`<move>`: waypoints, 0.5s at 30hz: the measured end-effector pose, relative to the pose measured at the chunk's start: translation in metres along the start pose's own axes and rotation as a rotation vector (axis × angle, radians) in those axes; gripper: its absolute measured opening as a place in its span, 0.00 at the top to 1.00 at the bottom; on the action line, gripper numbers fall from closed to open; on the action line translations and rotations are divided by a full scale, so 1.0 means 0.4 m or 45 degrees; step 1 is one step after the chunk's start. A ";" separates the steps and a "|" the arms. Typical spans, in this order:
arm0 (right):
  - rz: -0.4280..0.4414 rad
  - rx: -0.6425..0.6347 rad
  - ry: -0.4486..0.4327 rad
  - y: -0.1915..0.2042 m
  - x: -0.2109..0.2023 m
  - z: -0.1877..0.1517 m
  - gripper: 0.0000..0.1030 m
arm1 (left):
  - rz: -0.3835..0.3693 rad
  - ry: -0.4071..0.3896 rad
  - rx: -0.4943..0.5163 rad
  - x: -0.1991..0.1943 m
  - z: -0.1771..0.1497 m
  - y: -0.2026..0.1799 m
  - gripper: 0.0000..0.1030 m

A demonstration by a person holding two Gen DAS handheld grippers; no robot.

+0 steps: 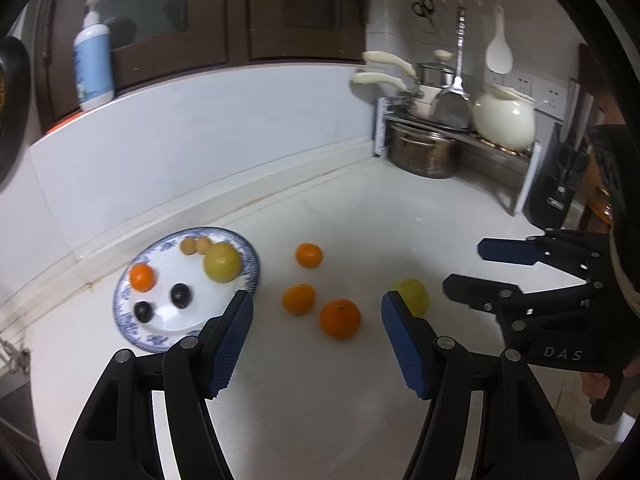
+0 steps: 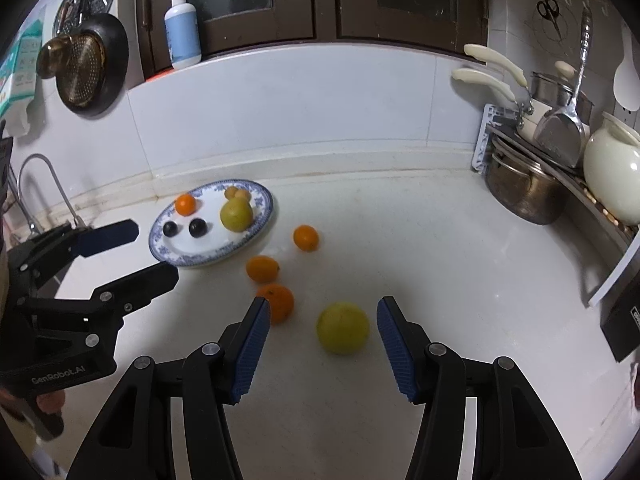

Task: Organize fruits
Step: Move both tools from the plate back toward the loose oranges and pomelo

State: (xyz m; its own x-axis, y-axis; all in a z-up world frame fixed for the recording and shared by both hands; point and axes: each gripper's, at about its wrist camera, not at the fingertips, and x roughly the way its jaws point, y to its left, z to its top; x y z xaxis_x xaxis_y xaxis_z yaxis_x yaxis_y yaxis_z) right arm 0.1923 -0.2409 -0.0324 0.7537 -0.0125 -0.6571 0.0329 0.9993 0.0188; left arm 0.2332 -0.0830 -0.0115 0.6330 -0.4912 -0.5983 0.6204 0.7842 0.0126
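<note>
Three oranges loose on counter, yellow-green fruit before right hand-held gripper, both hand-held grippers' jaws apart, empty

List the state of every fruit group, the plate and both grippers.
Plate: holds six fruits.
Loose oranges: three on counter.
Loose green fruit: on counter, between right gripper's open jaws, untouched.
Left gripper: open, empty.
Right gripper: open, empty.
</note>
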 end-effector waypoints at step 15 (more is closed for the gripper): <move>0.023 -0.022 0.104 -0.030 0.091 -0.054 0.45 | -0.113 0.091 0.156 0.113 -0.039 -0.035 0.37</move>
State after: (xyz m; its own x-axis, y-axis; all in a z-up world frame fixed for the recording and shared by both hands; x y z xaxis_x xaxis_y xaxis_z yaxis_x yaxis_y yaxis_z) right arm 0.2049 -0.2527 -0.0728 0.6981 0.0077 -0.7160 0.0078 0.9998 0.0184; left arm 0.2460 -0.1101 -0.0512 0.5414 -0.5244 -0.6571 0.7269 0.6848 0.0524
